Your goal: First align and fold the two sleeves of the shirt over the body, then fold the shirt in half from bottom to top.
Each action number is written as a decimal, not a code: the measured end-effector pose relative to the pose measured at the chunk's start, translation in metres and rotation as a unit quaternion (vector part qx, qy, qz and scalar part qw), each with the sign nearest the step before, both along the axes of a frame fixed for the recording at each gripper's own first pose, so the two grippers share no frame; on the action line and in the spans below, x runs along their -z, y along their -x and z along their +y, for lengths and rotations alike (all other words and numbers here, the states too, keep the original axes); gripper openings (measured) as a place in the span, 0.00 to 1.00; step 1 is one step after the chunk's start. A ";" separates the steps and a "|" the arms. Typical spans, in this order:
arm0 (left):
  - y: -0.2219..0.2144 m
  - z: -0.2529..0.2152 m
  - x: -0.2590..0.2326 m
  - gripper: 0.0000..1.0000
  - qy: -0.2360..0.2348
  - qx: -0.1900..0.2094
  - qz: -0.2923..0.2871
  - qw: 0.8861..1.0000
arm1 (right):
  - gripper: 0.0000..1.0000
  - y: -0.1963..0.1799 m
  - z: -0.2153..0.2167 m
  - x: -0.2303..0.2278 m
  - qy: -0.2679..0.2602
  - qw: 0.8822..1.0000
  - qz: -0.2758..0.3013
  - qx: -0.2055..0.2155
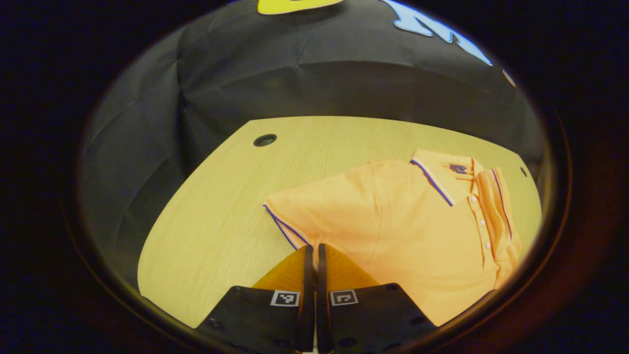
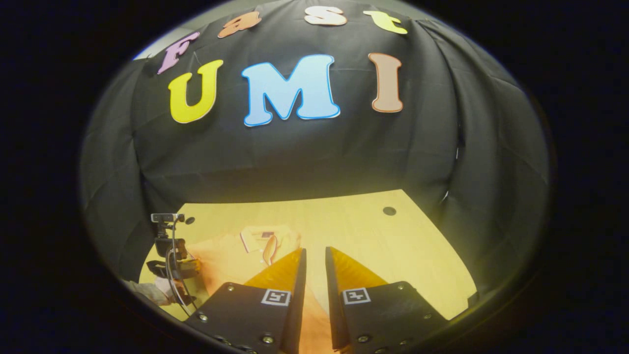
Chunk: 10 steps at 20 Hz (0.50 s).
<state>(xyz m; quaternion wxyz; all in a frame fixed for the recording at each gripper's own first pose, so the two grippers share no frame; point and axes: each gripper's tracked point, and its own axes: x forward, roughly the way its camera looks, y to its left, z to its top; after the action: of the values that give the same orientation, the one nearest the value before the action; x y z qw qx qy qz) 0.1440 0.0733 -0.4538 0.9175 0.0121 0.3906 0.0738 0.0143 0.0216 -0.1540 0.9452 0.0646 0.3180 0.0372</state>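
Observation:
An orange polo shirt (image 1: 393, 231) lies flat on the wooden table (image 1: 221, 196), front up, its collar (image 1: 442, 182) at the far right. One sleeve points left, and its striped cuff (image 1: 285, 226) lies just ahead of my left gripper (image 1: 314, 248). That gripper's fingers stand together, with the tips at the shirt's edge by the sleeve. In the right gripper view, my right gripper (image 2: 314, 250) hangs higher, open, with nothing between its fingers. The shirt (image 2: 226, 255) lies ahead of it to the left. Farther left is the other gripper (image 2: 169, 265), held in a hand.
The booth's black cloth wall stands behind the table and around its sides. Two round cable holes (image 1: 265, 140) (image 1: 523, 171) sit at the far corners of the tabletop. Bare wood (image 2: 383, 246) lies to the right of the shirt.

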 end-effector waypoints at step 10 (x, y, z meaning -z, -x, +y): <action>-0.032 -0.067 -0.066 0.08 -0.044 0.105 -0.074 0.991 | 0.22 0.008 -0.005 0.007 -0.006 1.000 0.007 0.011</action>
<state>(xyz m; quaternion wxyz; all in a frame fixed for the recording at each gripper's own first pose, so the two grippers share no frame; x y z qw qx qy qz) 0.1764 0.0059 -0.3882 0.9451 0.0878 0.3149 -0.0054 0.0060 0.0171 -0.1611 0.9429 0.0744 0.3233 0.0284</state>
